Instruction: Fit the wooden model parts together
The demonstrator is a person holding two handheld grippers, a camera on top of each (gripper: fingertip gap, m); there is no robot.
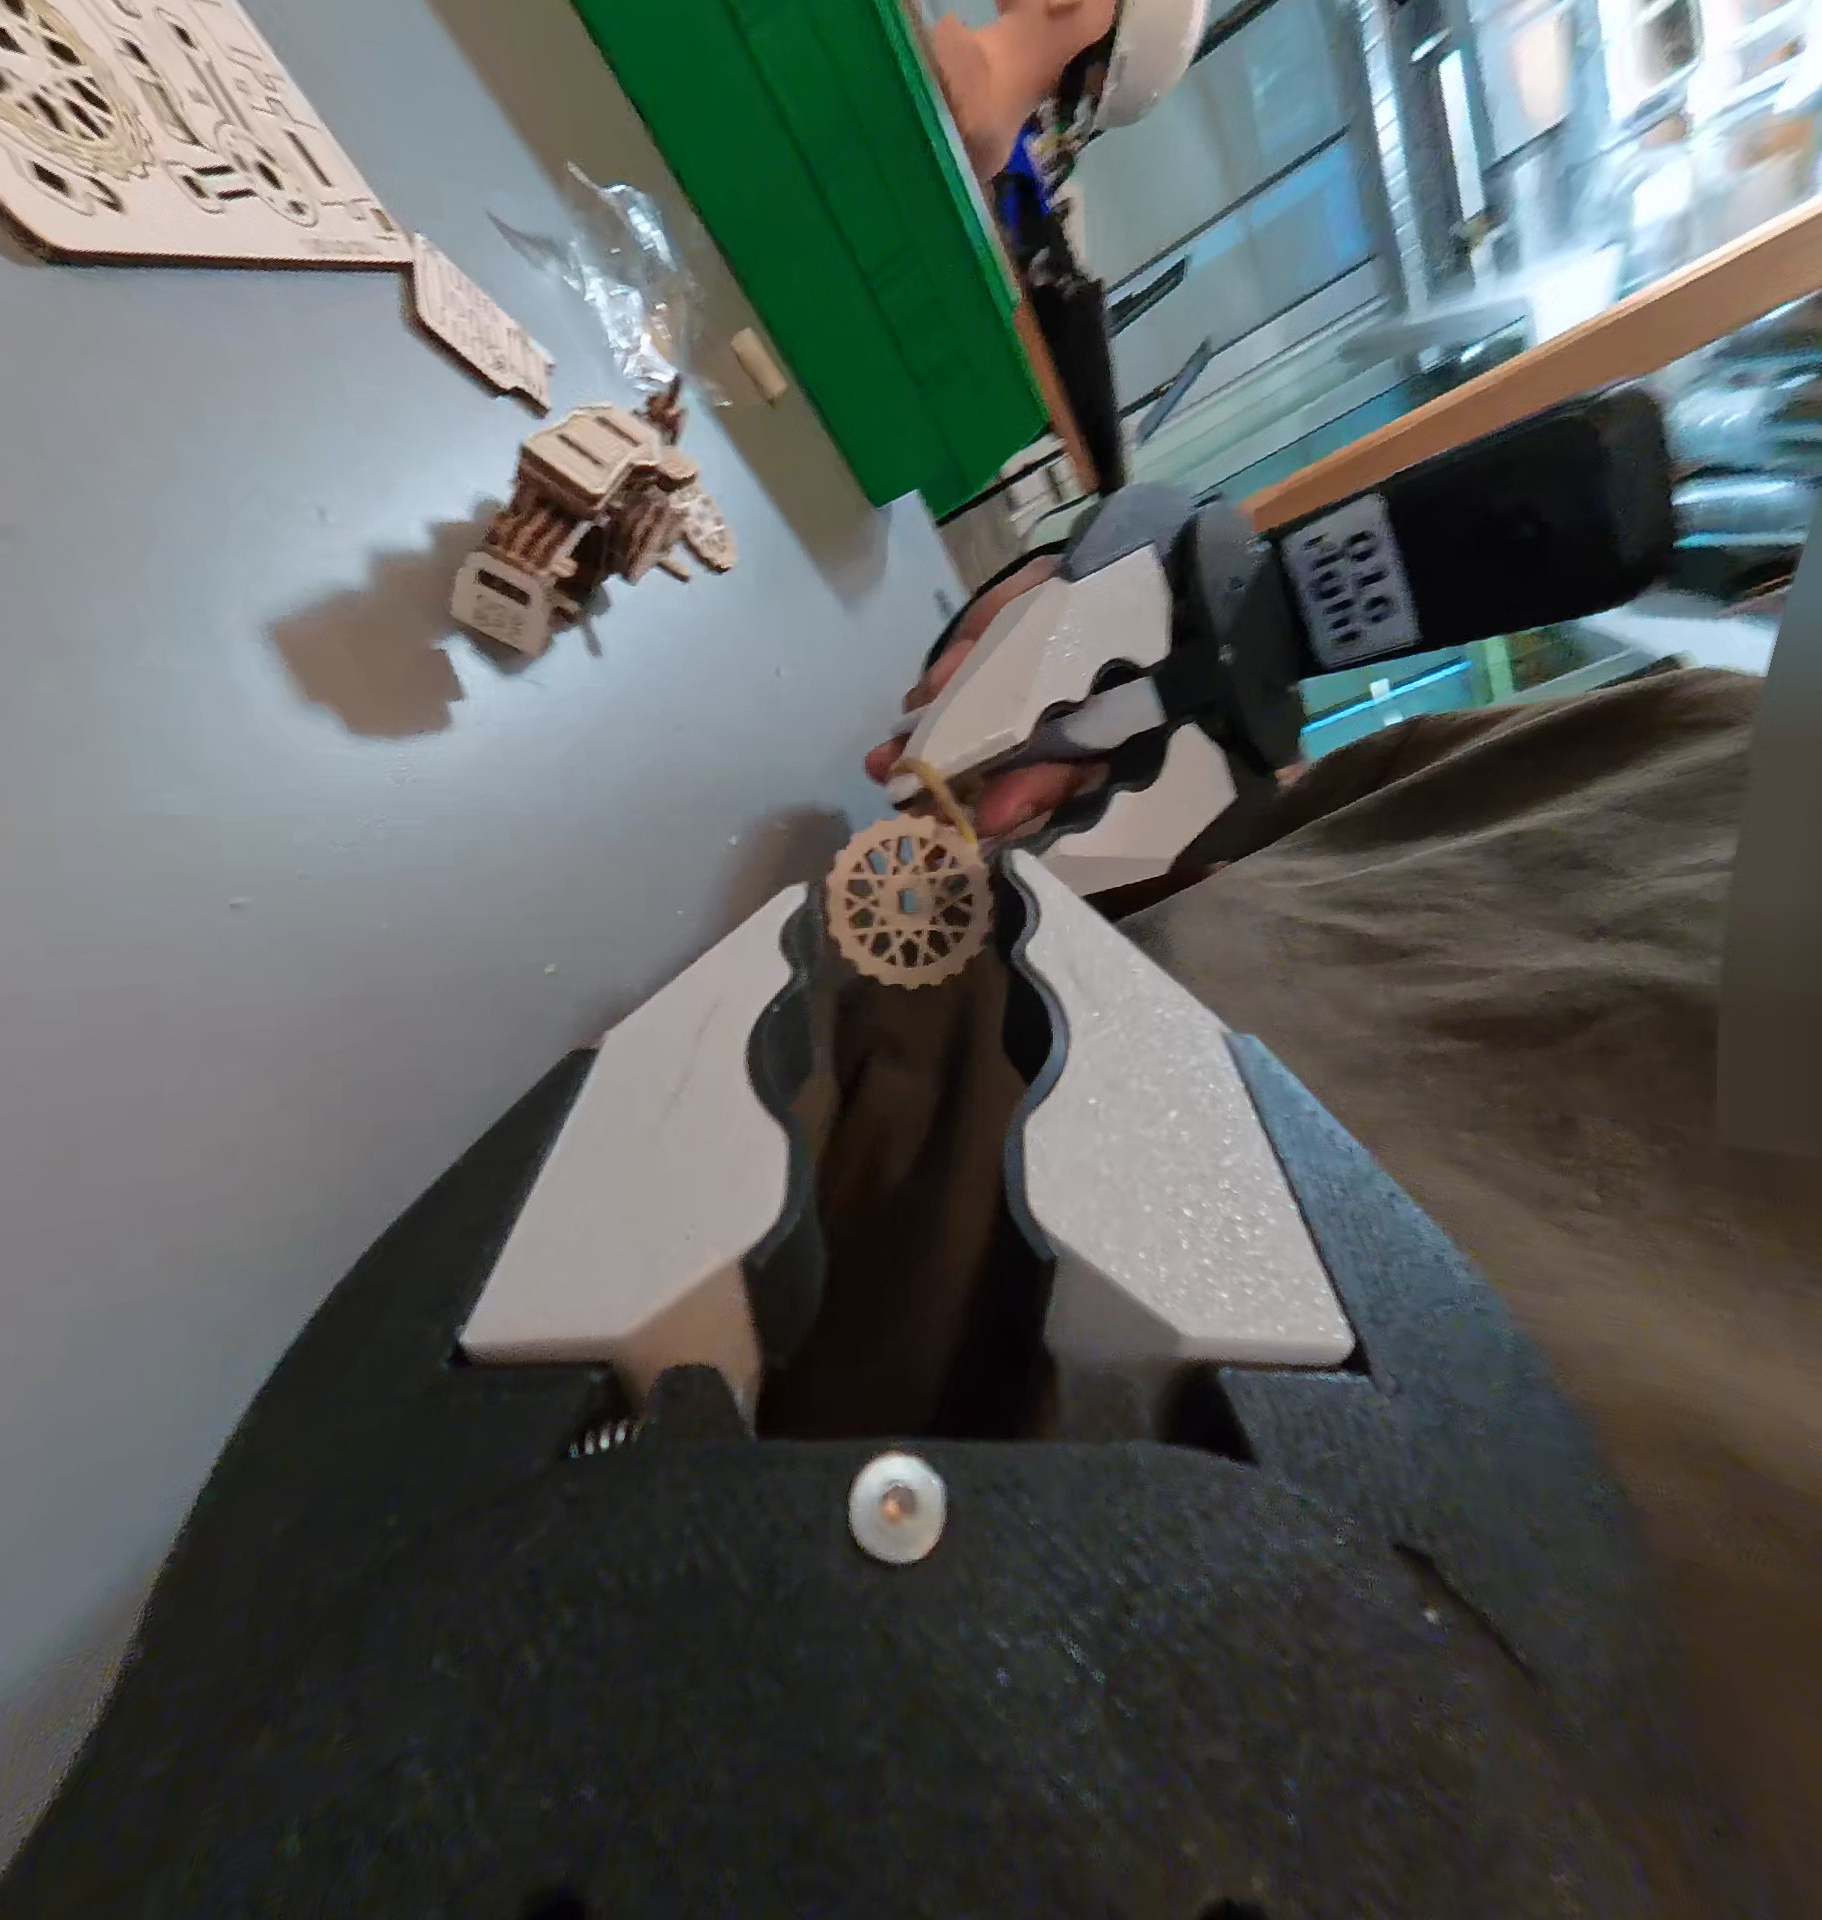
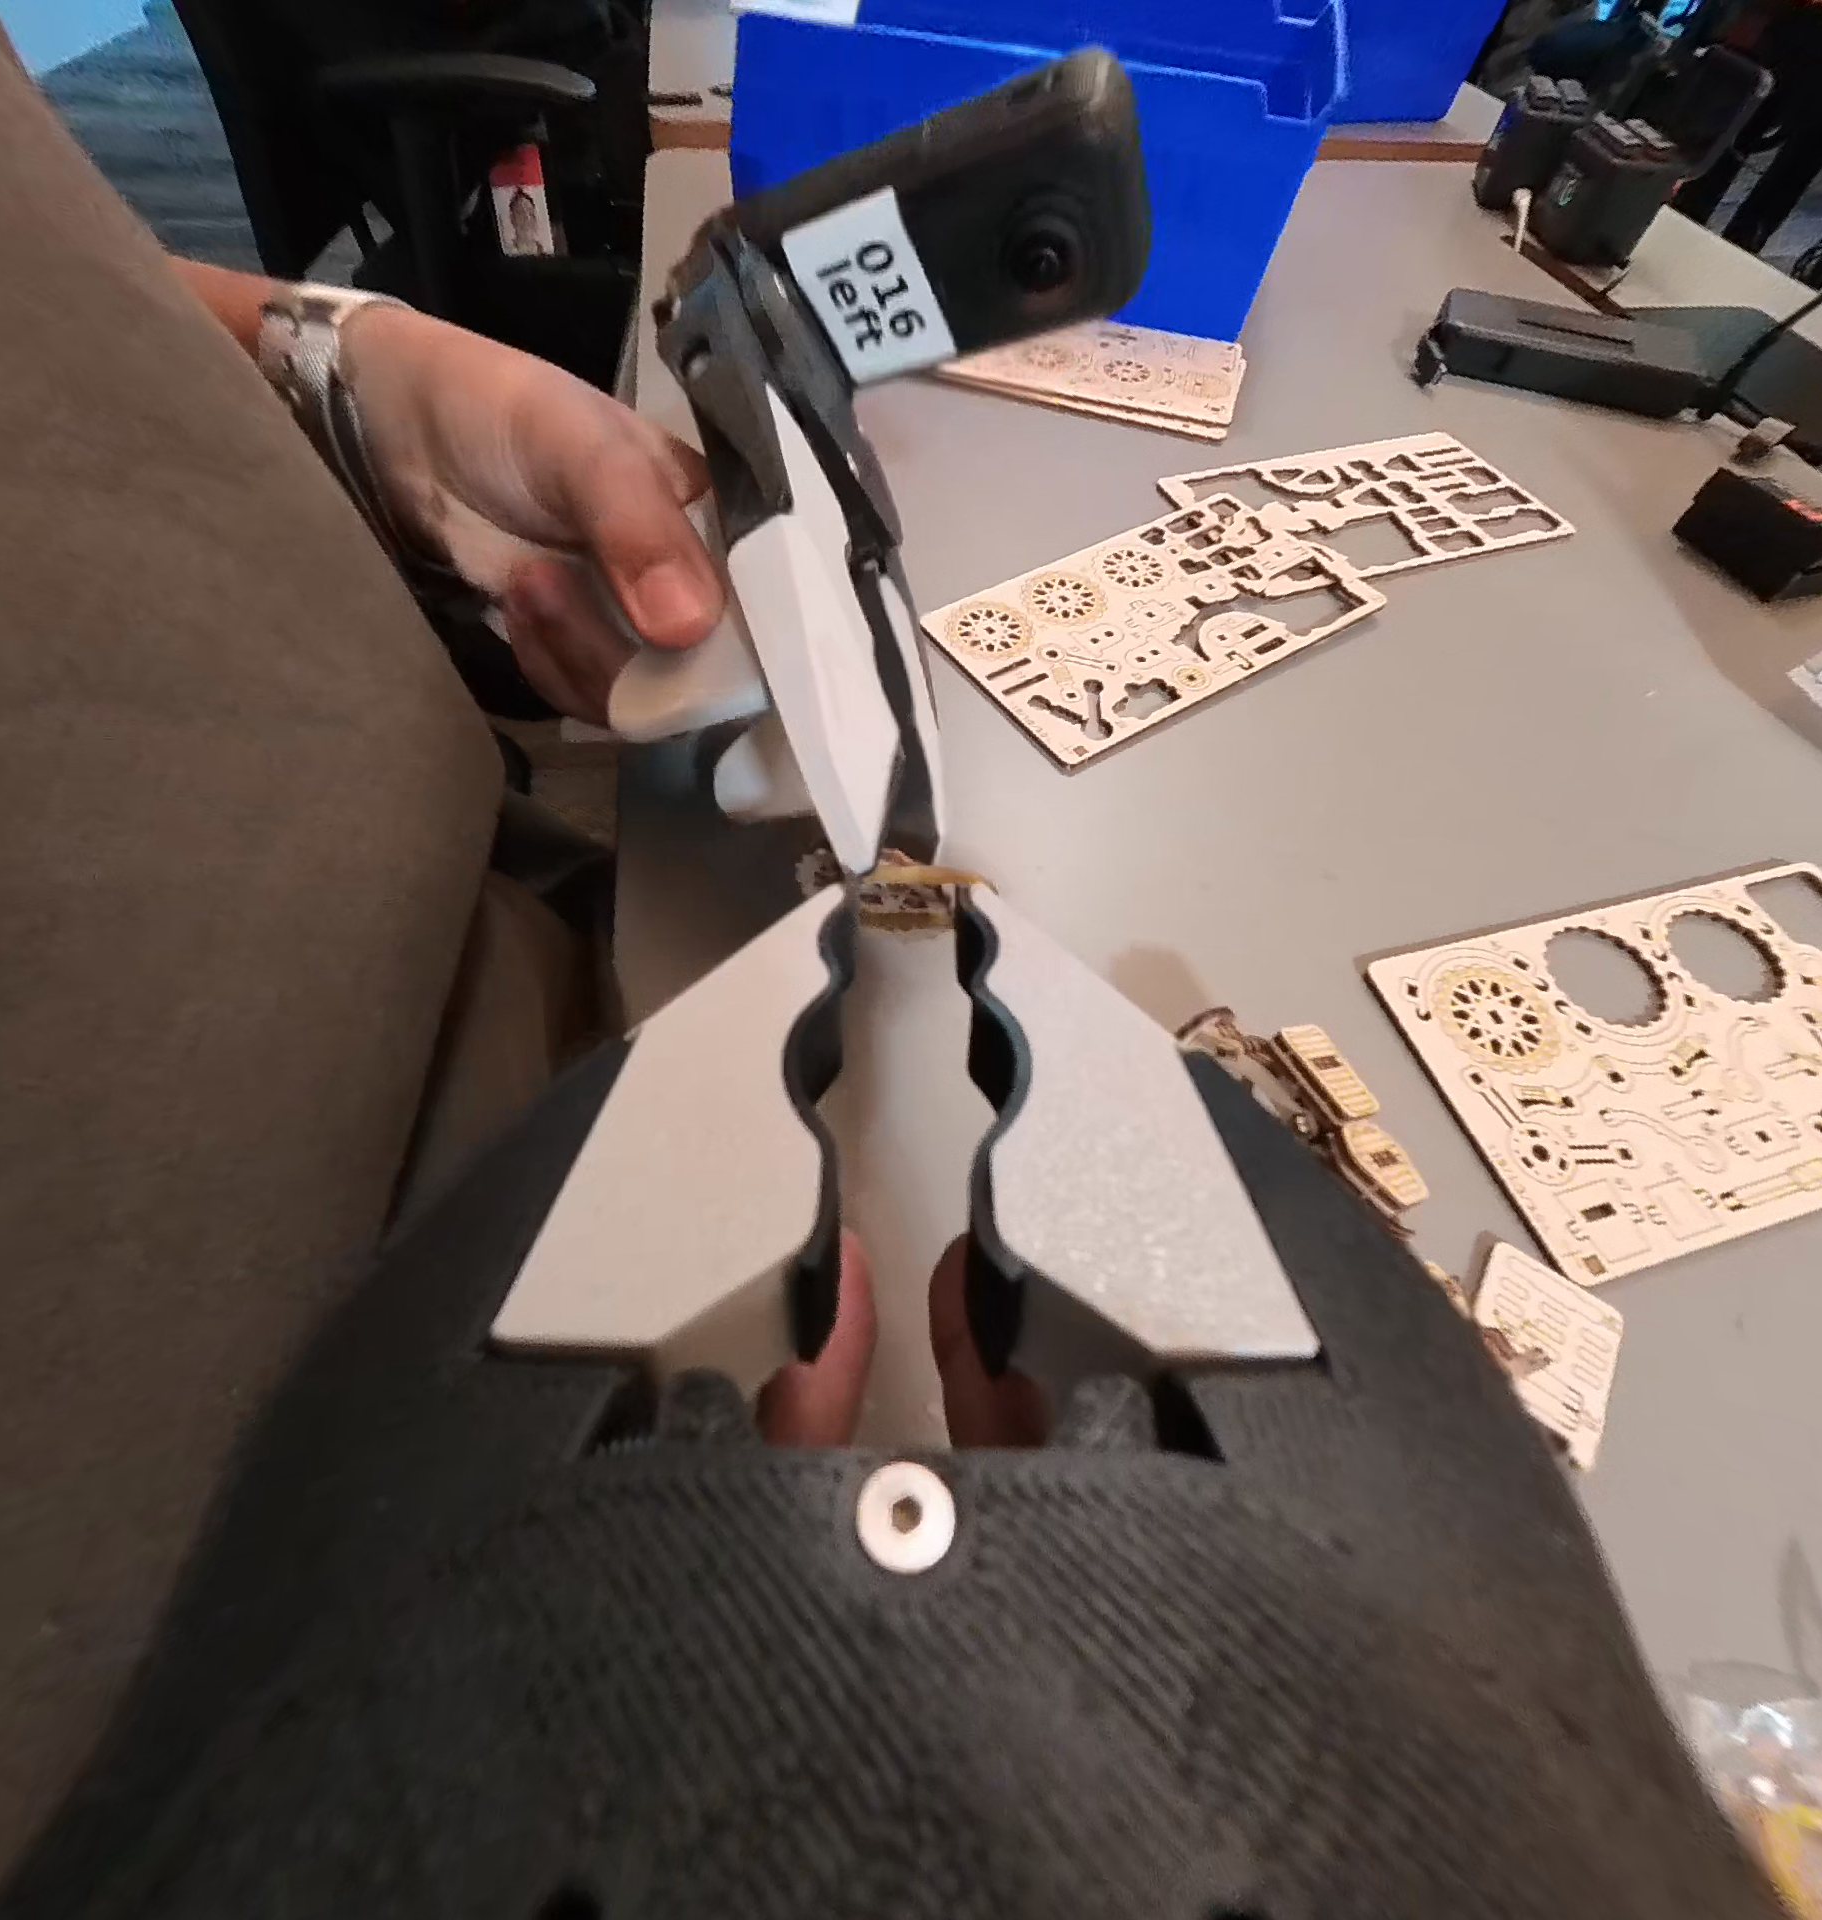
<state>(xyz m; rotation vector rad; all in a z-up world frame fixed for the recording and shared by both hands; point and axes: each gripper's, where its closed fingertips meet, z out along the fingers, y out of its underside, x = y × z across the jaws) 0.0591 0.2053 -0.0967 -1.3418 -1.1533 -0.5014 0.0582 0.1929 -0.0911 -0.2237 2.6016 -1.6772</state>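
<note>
Left wrist view: left gripper (image 1: 912,914) pinches wheel (image 1: 908,904) edgewise, flat face toward camera, off the table (image 1: 211,831). Right gripper (image 1: 912,774) fingertips nipped on rubber band (image 1: 938,795) at wheel rim.

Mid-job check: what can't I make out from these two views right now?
- Right wrist view: the wheel is mostly hidden behind both hand-held gripper tips, left and right.
- Left wrist view: what the right hand-held gripper pinches is too small to tell; an elastic band shows.
- Left wrist view: the parts sheet is cut off by the edge.
</note>
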